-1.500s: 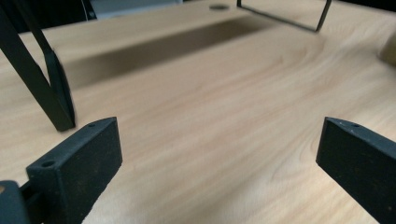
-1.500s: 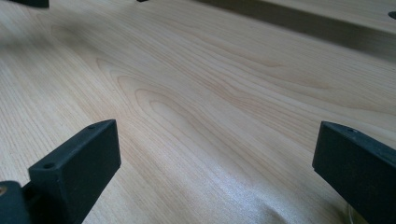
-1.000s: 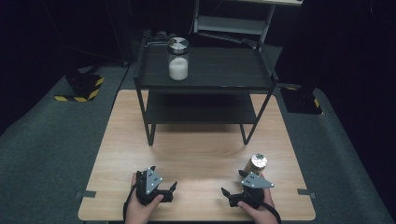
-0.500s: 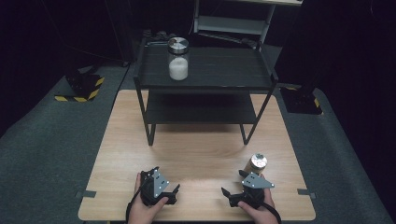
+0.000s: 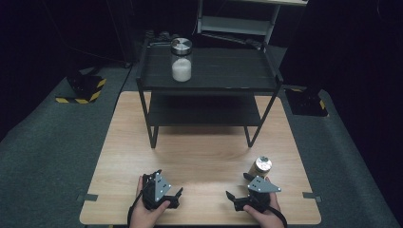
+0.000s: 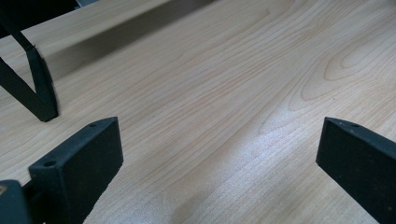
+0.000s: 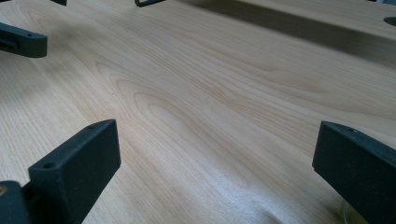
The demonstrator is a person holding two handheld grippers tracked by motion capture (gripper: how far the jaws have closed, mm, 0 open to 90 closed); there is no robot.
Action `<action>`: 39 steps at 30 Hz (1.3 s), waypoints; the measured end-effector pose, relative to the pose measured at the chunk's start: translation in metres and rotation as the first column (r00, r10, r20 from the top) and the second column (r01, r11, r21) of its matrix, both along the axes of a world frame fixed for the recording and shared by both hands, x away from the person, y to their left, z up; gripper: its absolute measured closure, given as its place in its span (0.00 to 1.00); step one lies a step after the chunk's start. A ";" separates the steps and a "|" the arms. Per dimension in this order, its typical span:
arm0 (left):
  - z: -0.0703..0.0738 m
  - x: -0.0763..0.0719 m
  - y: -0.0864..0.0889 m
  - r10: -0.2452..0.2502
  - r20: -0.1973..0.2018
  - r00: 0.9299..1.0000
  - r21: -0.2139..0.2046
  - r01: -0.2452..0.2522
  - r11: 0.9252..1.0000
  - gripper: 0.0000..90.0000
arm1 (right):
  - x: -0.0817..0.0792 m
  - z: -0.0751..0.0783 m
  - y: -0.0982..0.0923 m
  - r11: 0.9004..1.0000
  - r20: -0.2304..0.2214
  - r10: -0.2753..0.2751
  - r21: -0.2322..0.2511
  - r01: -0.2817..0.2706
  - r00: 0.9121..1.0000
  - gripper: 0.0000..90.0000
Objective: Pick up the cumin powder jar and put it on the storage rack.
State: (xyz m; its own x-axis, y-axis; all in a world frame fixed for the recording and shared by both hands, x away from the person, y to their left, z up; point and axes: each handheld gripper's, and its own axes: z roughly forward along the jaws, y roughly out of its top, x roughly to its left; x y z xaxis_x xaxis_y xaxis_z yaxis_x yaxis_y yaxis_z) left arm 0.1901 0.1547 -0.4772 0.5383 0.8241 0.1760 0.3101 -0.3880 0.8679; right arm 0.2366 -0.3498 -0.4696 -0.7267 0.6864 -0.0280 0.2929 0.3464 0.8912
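**Both grippers low at the near edge**

While my left gripper (image 5: 177,194) and right gripper (image 5: 236,186) rest spread wide on the table (image 5: 204,156), holding nothing, the small jar (image 5: 260,167) stands just beyond my right gripper, near the table's right edge.

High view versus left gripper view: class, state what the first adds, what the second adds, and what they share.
High view adds: a clear glass jar of white powder with a silver lid on the top shelf of the black metal two-tier rack, and a small brown metal-lidded jar beside the right gripper. Left gripper view adds: its black fingers close up, spread wide over bare wood grain. Both share: the light wooden table, a rack leg and the left gripper.
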 end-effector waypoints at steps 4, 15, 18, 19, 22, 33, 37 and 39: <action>0.000 0.000 0.001 -0.003 -0.002 1.000 -0.008 0.003 1.000 0.01 | -0.003 0.001 -0.002 1.000 0.018 -0.008 0.016 0.008 1.000 0.01; -0.002 -0.002 -0.001 -0.002 0.014 1.000 0.003 0.002 1.000 0.01 | -0.024 0.011 -0.012 0.996 0.122 -0.021 0.094 0.010 0.992 0.01; -0.002 -0.002 0.000 -0.002 0.014 1.000 0.000 0.002 1.000 0.01 | -0.028 0.014 -0.015 0.994 0.146 -0.040 0.105 0.025 0.989 0.01; -0.002 -0.002 0.000 -0.004 0.013 1.000 -0.002 0.004 1.000 0.01 | -0.029 0.014 -0.016 0.994 0.149 -0.047 0.107 0.031 0.988 0.01; -0.002 -0.002 0.001 -0.003 0.013 1.000 -0.004 0.003 1.000 0.01 | -0.032 0.016 -0.018 0.993 0.164 -0.068 0.104 0.051 0.984 0.01; -0.002 -0.002 0.001 -0.005 0.011 1.000 -0.005 0.005 1.000 0.01 | -0.037 0.017 -0.029 0.985 0.191 -0.140 0.130 0.117 0.972 0.00; -0.001 -0.001 0.001 -0.008 0.010 1.000 -0.005 0.008 1.000 0.01 | -0.038 0.016 -0.031 0.978 0.201 -0.182 0.134 0.157 0.962 0.00; -0.001 -0.001 0.001 -0.008 0.008 1.000 -0.003 0.009 1.000 0.01 | -0.039 0.017 -0.031 0.977 0.203 -0.193 0.135 0.168 0.960 0.00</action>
